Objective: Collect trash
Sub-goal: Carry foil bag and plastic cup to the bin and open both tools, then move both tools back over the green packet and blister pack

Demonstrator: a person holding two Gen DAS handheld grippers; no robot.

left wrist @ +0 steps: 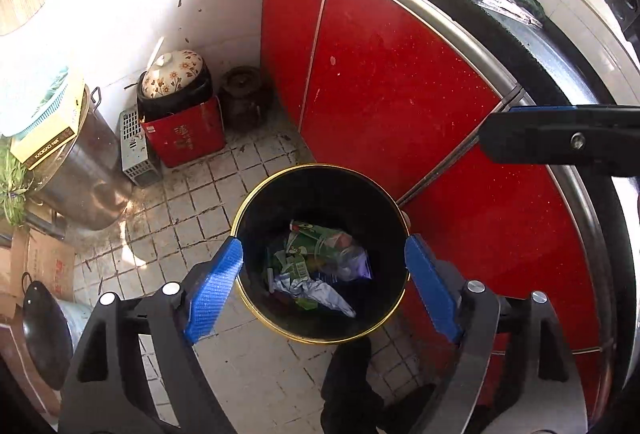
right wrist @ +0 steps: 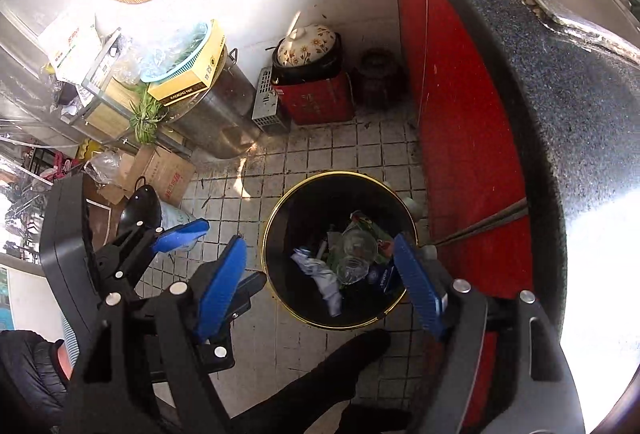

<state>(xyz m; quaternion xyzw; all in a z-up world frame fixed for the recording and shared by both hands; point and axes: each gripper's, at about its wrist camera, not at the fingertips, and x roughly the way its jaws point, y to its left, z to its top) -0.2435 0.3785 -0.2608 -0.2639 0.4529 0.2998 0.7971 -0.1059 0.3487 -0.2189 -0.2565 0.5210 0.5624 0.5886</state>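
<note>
A round black bin (left wrist: 320, 189) with a gold rim stands on the tiled floor against the red cabinet. Inside lie green wrappers (left wrist: 316, 240), crumpled white paper (left wrist: 316, 292) and a blue packet. My left gripper (left wrist: 323, 250) hangs above the bin, open, nothing between its blue pads. The right wrist view shows the same bin (right wrist: 320, 201) with clear plastic cups (right wrist: 358, 246) and white paper (right wrist: 320, 274) in it. My right gripper (right wrist: 320, 244) is also open and empty over it. The left gripper's blue pad (right wrist: 182, 232) shows at the left there.
Red cabinet doors (left wrist: 400, 73) and a dark countertop (right wrist: 540, 73) close the right side. A red box with a floral-lidded pot (left wrist: 184, 129), a steel stockpot (left wrist: 88, 169), a cardboard box (left wrist: 44, 262) and a wok (left wrist: 40, 326) crowd the left. A person's dark-clad leg (right wrist: 320, 382) stands before the bin.
</note>
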